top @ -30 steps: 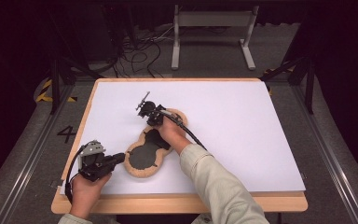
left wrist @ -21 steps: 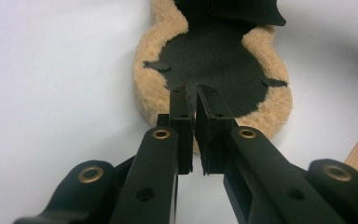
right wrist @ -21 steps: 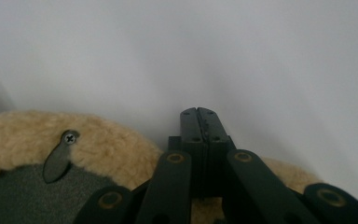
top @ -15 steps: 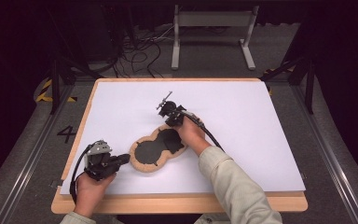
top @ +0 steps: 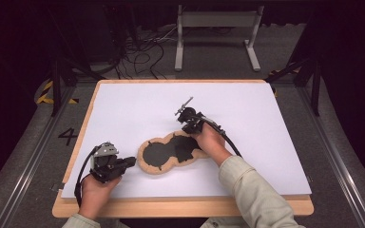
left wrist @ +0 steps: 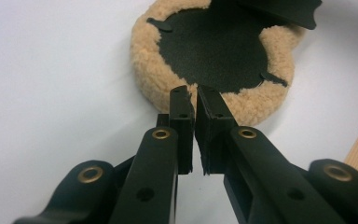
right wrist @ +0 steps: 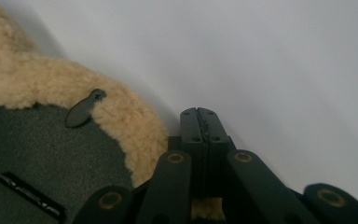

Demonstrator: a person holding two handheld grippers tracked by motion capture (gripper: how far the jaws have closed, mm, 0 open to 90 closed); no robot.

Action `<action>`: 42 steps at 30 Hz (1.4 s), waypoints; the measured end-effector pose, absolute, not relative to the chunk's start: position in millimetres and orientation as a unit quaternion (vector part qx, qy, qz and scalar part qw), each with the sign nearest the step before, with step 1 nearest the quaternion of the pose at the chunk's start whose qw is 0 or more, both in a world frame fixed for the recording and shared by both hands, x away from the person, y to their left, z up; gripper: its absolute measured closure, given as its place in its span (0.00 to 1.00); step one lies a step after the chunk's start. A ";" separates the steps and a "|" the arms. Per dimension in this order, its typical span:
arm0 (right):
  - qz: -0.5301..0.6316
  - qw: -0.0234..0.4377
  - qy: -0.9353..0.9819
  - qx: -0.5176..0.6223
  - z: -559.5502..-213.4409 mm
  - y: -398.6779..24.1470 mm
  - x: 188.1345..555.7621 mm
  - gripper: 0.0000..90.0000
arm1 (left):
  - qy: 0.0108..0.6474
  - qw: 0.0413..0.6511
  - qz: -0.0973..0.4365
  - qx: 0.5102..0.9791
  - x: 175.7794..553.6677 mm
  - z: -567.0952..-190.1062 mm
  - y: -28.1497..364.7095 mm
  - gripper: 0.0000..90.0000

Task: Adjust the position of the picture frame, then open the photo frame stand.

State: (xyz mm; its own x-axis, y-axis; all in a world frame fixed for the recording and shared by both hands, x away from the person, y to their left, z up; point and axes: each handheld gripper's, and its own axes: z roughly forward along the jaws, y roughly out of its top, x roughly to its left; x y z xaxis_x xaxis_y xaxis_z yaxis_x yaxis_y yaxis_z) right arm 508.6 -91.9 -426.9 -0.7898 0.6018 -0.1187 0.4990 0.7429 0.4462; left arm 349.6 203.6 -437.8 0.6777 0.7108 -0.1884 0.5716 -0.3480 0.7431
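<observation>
Two round tan fleece pads with black centres lie overlapping on the white board [top: 271, 118]. The left pad [top: 153, 155] [left wrist: 214, 51] lies just ahead of my left gripper [top: 129, 162] [left wrist: 192, 93]. Its jaws are nearly together with nothing seen between them, and their tips are at the pad's near rim. The person's right hand [top: 210, 141] rests on the right pad [top: 181, 146] [right wrist: 37, 140]. My right gripper [top: 184, 118] [right wrist: 199, 114] is shut at that pad's far edge. It points away over bare board, with fleece showing under its jaws.
The board sits on a wooden table [top: 180, 207] whose edge runs along the front. A black cable [top: 228, 138] trails from the right gripper along the forearm. Beyond the table are floor cables [top: 138, 57] and a metal stand [top: 216, 28].
The right hand and its gripper have moved to the right, and the right pad has slid right with them, so the pair looks more spread out. The left gripper has stayed put.
</observation>
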 end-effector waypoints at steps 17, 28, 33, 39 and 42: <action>0.248 0.107 0.909 0.317 -419.5 -144.6 470.7 1.00 | 0.375 0.418 0.072 0.824 364.2 -435.5 192.3 0.92; 0.306 0.126 0.895 0.300 -396.0 -170.0 439.0 1.00 | 0.323 0.437 0.077 0.836 366.1 -428.6 183.0 0.86; 0.327 0.129 0.896 0.270 -384.6 -180.9 413.8 1.00 | 0.314 0.439 0.079 0.838 366.1 -423.9 177.1 0.84; 0.367 0.119 0.888 0.250 -378.0 -192.9 390.2 1.00 | 0.314 0.439 0.081 0.838 368.1 -420.0 177.9 0.77; 0.362 0.111 0.894 0.238 -377.1 -195.9 384.8 1.00 | 0.313 0.444 0.085 0.835 368.4 -416.6 181.6 0.74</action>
